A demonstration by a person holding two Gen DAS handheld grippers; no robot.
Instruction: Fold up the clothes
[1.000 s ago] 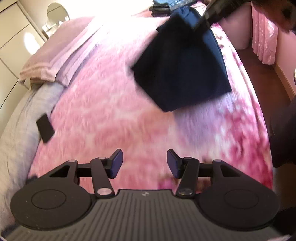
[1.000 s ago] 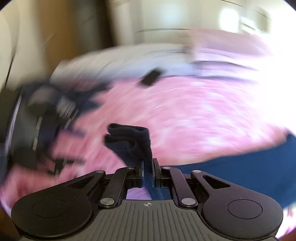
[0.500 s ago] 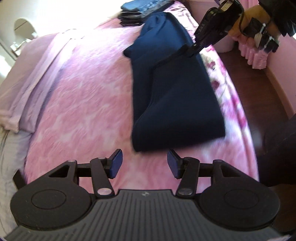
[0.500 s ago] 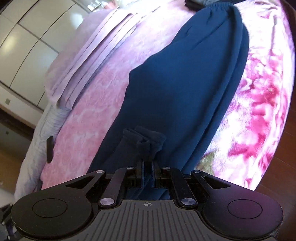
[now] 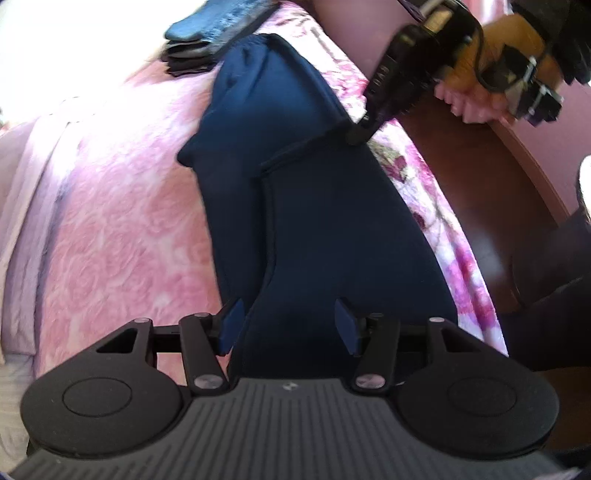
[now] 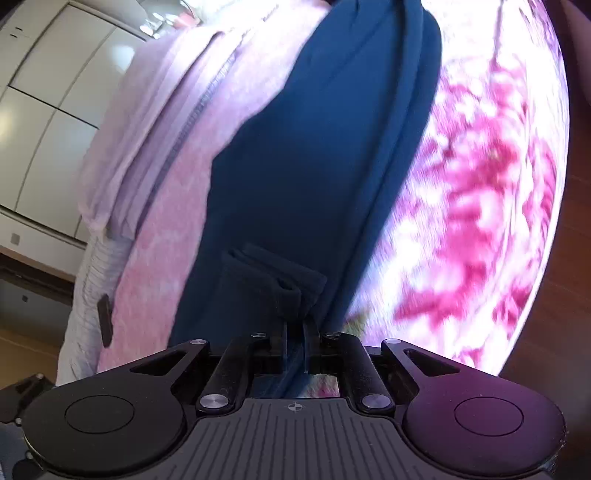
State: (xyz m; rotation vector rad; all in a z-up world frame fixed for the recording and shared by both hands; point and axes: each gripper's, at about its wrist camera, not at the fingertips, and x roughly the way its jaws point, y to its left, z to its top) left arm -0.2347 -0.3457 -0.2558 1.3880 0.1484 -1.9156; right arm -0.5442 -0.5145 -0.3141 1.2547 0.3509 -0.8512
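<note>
The navy garment (image 5: pixel 325 206) lies lengthwise along the bed's (image 5: pixel 122 221) right edge, one layer doubled over. The right gripper (image 6: pixel 294 332) has its fingers pinched on a bunched hem; the left gripper (image 5: pixel 288 326) is spread wide astride the near end, gripping nothing. To fold cleanly, I'd keep the pinched hem taut and match edges before letting go.

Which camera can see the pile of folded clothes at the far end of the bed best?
The left wrist view. The pile of folded clothes lies there in plain sight on the pink bedspread, beyond the blue trousers. The right wrist view shows no clear sign of it.
</note>
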